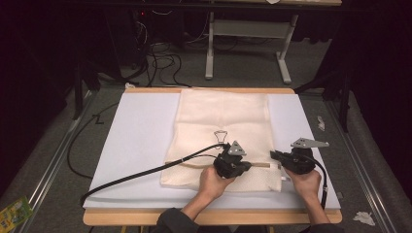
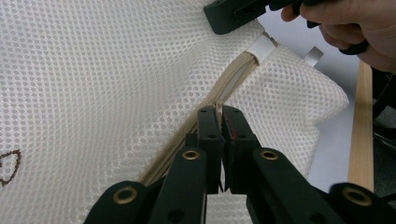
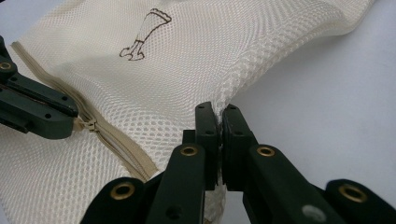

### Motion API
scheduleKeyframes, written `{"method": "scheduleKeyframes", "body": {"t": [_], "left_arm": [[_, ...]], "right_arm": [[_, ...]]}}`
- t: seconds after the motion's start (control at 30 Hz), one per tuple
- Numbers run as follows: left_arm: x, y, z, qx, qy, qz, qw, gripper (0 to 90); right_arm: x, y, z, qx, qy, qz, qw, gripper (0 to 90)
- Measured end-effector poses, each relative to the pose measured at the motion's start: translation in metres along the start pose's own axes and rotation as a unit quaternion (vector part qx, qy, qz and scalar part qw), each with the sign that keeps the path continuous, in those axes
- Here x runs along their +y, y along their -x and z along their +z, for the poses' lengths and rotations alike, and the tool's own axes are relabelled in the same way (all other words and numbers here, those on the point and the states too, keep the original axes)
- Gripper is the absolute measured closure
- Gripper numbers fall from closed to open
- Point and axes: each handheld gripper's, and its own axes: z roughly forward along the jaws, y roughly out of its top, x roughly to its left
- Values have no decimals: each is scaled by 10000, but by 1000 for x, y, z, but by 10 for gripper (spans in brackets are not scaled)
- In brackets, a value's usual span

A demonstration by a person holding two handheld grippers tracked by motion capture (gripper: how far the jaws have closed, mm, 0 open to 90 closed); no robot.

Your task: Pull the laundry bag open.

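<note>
Table: a wooden table (image 1: 145,217) carries a white mat (image 1: 136,145), and everything else lies on that.
Mesh bag: a cream mesh laundry bag (image 1: 223,116) lies flat down the middle of the mat, its near end by the person's hands.
Handling: I judge it light, limp and snag-prone; it will sag and fold wherever it is not supported, so hems and seams are the places to hold.
Zipper: a beige zipper (image 2: 219,93) runs across the bag's near end, stiffer than the mesh and probably the best purchase.
Left gripper: the left gripper (image 1: 232,165) sits on the zipper line, its jaws pressed together and pinching the zipper tape.
Right gripper: the right gripper (image 1: 284,161) has its jaws clamped on the bag's side edge by the white tab (image 2: 262,46).
</note>
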Motion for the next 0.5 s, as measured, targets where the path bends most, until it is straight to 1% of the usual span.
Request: {"method": "scheduleKeyframes", "body": {"t": [0.1,0.13,0.2,0.23,0.37,0.4,0.43,0.5], "left_arm": [[-2,-3,-3,20,-4,-36,10000,871],[-2,-4,-4,29,0,-34,10000,872],[-2,-4,-4,9,24,-66,10000,872],[-2,-4,-4,17,27,-62,10000,872],[-3,-4,-6,36,3,-29,10000,872],[-3,-4,-6,37,17,-40,10000,872],[-4,-5,-7,40,21,-49,10000,872],[-5,-6,-9,27,47,-98,9999,872]], "right_arm": [[-1,0,1,-17,-13,31,10000,883],[-1,1,1,-19,-7,5,10000,883],[-1,1,1,-14,-6,9,10000,883],[-1,0,1,-11,-12,37,10000,883],[-1,0,0,-1,1,20,10000,883],[-1,0,1,-36,-22,24,10000,883],[-1,0,1,-22,-2,44,10000,883],[-1,2,1,-19,4,3,10000,883]]}}
